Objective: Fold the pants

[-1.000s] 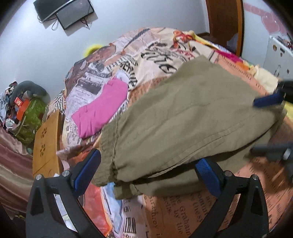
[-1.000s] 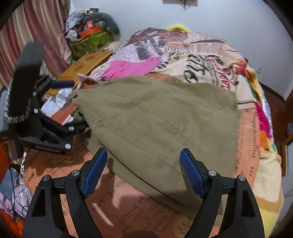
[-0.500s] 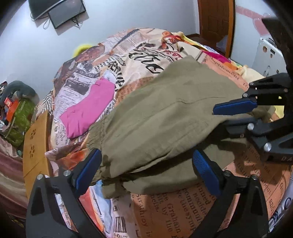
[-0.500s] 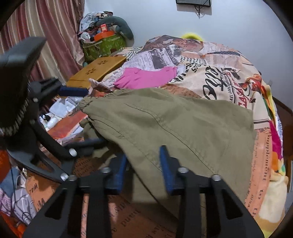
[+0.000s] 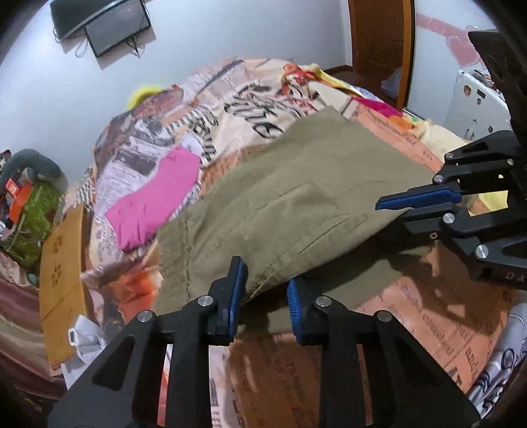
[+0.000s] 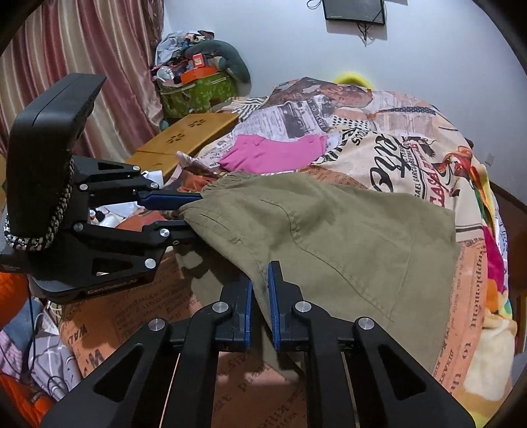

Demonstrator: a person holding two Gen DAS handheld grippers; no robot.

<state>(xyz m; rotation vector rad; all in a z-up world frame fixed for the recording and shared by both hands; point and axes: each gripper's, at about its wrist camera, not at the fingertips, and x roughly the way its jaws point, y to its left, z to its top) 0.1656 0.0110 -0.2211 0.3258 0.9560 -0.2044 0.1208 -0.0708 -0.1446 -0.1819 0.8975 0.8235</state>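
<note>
Compared with half a second ago, both grippers have narrowed on the olive-green cotton pants (image 5: 296, 200). The left gripper (image 5: 266, 291), black with blue rubber pads, was spread wide around the near edge of the pants; now its fingers have drawn in to a small gap, with the folded near edge of the cloth running between the pads. The left pad (image 5: 237, 289) touches the fabric; whether the right pad presses it cannot be told, so the grip is not fully closed in that view. In the right wrist view this same gripper (image 6: 184, 210) shows from the side at the waistband end of the pants, the cloth edge between its upper and lower fingers.

The right gripper (image 6: 260, 303), also black with blue pads, was partly open before; now its fingers are almost together, pinching a fold of the near edge of the pants. That edge is raised off the bed, casting a shadow beneath.

The pants lie across the newspaper-print orange and cream bedspread (image 6: 411, 158), folded over into a broad flat shape, elastic waistband (image 6: 230, 179) toward the left gripper. A bright pink folded garment (image 6: 273, 153) lies on the bedspread just beyond the waistband. Further beyond the pants, left of the pink garment, a light wooden lap table (image 6: 184, 138) rests against the bed edge. A dark wall-mounted screen (image 6: 354, 11) hangs on the pale wall far behind the pants.
</note>
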